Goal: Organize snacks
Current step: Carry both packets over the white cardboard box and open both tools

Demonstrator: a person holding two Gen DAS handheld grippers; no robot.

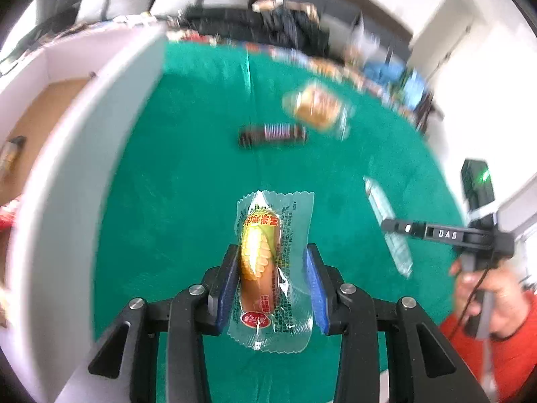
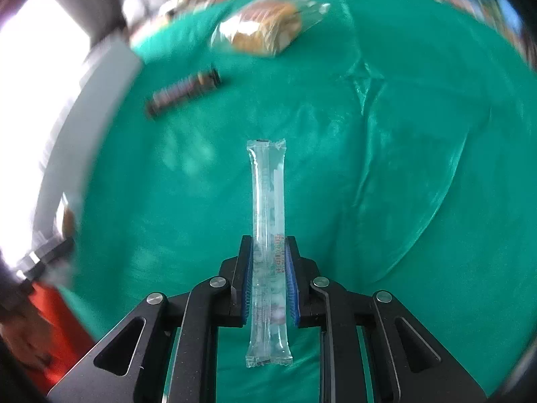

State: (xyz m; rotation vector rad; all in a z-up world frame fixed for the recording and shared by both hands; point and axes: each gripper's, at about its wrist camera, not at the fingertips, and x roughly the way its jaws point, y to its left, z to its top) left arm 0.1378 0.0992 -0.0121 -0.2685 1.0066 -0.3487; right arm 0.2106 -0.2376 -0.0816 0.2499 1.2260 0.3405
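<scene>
My left gripper (image 1: 271, 255) is shut on a corn sausage (image 1: 258, 262) in a clear wrapper, held above the green tablecloth (image 1: 188, 168). My right gripper (image 2: 268, 245) is shut on a long clear jelly stick (image 2: 268, 221) that points forward over the cloth. The right gripper (image 1: 419, 230) and its stick (image 1: 389, 225) also show at the right of the left wrist view. A dark chocolate bar (image 1: 272, 134) and a wrapped bread (image 1: 317, 107) lie on the cloth farther off; the bar (image 2: 183, 90) and the bread (image 2: 265, 30) show in the right wrist view.
A white box (image 1: 84, 127) with a brown floor stands at the left of the cloth, with snacks inside at its left edge. Its wall shows in the right wrist view (image 2: 84, 121). More packets lie along the far table edge (image 1: 352, 67). The person's hand (image 1: 486, 288) is at the right.
</scene>
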